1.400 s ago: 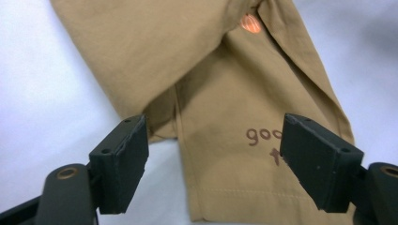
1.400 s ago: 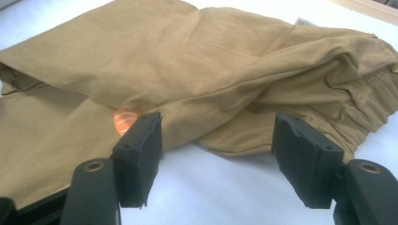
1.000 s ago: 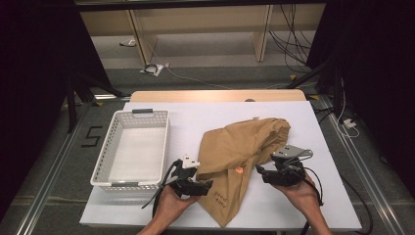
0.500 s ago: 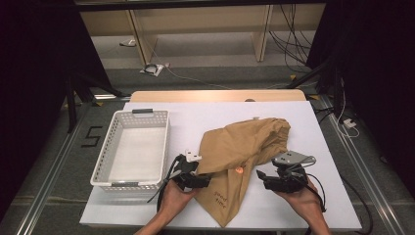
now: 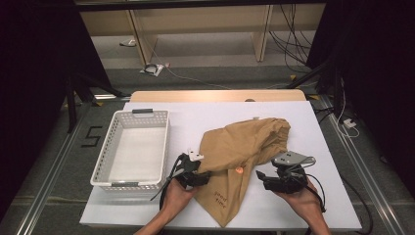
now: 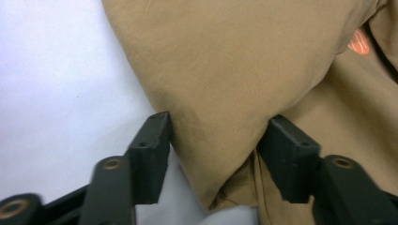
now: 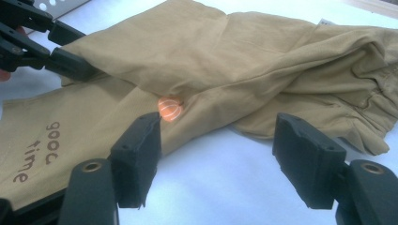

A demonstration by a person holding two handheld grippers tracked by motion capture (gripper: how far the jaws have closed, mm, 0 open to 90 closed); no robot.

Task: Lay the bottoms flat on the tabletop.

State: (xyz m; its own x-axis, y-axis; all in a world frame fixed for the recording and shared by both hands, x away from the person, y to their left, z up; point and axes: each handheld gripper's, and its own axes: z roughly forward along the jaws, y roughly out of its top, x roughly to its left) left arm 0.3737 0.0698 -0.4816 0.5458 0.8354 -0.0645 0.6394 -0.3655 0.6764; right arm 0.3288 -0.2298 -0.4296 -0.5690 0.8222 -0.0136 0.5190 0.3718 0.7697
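The left gripper (image 6: 213, 140) has been closing its jaws around a fold of the tan cotton garment (image 5: 244, 156) at table centre. The right gripper (image 7: 216, 154) stands open beside it. At ten o'clock, the white perforated plastic basket (image 5: 112, 147) holds nothing.

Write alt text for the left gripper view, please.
Two black jaws straddle a folded corner of a tan garment lying on a white table, their pads at its edges. An orange print peeks out at upper right.
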